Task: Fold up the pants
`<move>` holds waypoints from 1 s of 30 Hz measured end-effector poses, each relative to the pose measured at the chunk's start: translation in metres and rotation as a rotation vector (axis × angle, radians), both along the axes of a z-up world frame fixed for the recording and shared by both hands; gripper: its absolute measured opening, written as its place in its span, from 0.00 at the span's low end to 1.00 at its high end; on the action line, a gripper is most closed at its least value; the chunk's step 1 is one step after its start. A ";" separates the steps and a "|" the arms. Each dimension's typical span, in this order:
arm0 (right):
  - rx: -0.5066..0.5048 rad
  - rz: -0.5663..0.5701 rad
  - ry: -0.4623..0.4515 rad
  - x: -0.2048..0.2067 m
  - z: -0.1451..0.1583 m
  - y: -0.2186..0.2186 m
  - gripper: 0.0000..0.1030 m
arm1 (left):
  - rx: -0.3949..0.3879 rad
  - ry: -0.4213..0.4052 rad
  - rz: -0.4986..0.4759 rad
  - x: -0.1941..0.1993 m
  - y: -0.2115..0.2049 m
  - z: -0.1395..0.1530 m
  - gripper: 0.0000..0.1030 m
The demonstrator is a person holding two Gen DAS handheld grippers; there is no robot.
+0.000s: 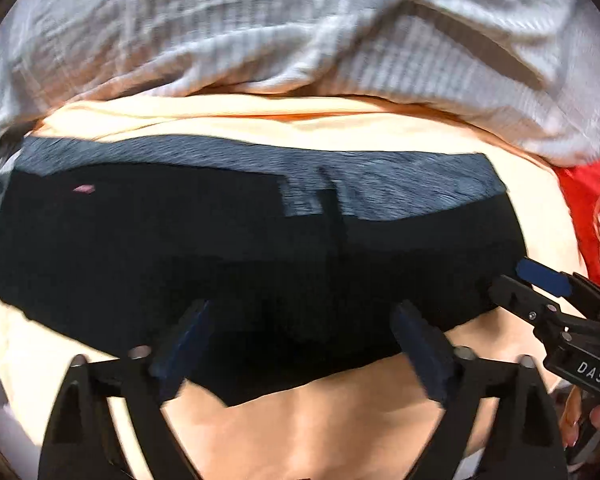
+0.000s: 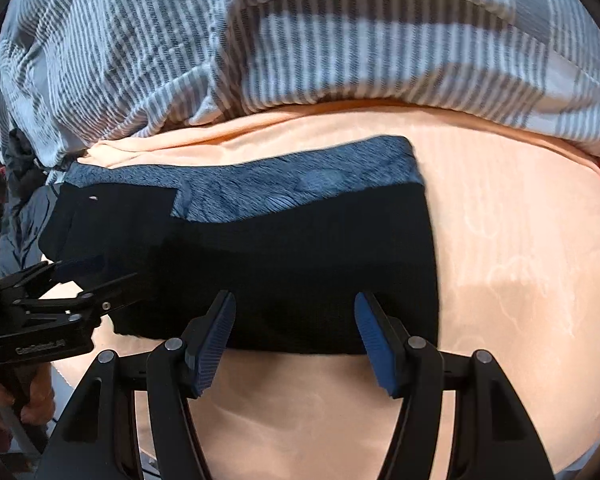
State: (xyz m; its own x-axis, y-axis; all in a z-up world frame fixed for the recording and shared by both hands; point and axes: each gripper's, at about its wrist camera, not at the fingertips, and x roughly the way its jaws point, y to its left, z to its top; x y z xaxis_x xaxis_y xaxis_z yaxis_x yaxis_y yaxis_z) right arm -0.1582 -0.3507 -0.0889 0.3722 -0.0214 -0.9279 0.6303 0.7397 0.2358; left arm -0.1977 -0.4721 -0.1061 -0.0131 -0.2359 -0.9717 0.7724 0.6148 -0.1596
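Note:
The black pants point(image 1: 220, 256) lie folded flat on a peach sheet point(image 1: 308, 412), with a blue-grey heathered waistband point(image 1: 380, 184) along the far edge. They also show in the right wrist view point(image 2: 292, 272). My left gripper point(image 1: 304, 344) is open and empty, its fingers over the pants' near edge. My right gripper point(image 2: 296, 340) is open and empty at the pants' near right edge. The right gripper shows in the left wrist view point(image 1: 520, 280) at the pants' right corner. The left gripper shows in the right wrist view point(image 2: 96, 276) at the pants' left side.
A grey-and-white striped blanket point(image 2: 300, 40) is bunched along the far side of the peach sheet point(image 2: 520, 260). Red fabric point(image 1: 596, 216) lies at the right edge. Dark clothes point(image 2: 24, 184) lie at the far left.

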 end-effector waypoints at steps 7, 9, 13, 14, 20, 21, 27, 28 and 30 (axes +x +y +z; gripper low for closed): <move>-0.004 0.073 -0.012 0.039 -0.006 0.011 0.64 | 0.071 -0.026 0.043 0.016 0.024 -0.008 0.97; 0.002 0.078 -0.004 0.048 -0.014 0.010 0.64 | 0.081 -0.026 0.061 0.020 0.030 -0.009 0.97; 0.006 0.149 0.118 0.069 -0.060 0.013 0.70 | 0.097 0.001 0.097 0.025 0.041 -0.012 0.97; -0.016 0.181 0.109 0.072 -0.058 0.018 0.78 | 0.103 -0.005 0.105 0.026 0.044 -0.012 0.97; -0.020 0.205 0.147 0.072 -0.054 0.030 0.79 | 0.112 -0.013 0.140 0.034 0.061 -0.009 0.97; -0.010 0.191 0.146 0.071 -0.053 0.030 0.79 | 0.112 -0.015 0.142 0.035 0.063 -0.009 0.97; 0.012 0.169 0.146 0.075 -0.041 0.031 0.79 | 0.114 -0.015 0.173 0.046 0.079 -0.008 0.97; 0.013 0.170 0.145 0.075 -0.038 0.034 0.79 | 0.116 -0.015 0.182 0.048 0.082 -0.008 0.97; 0.013 0.175 0.145 0.078 -0.035 0.039 0.79 | 0.113 -0.006 0.198 0.053 0.088 -0.009 0.97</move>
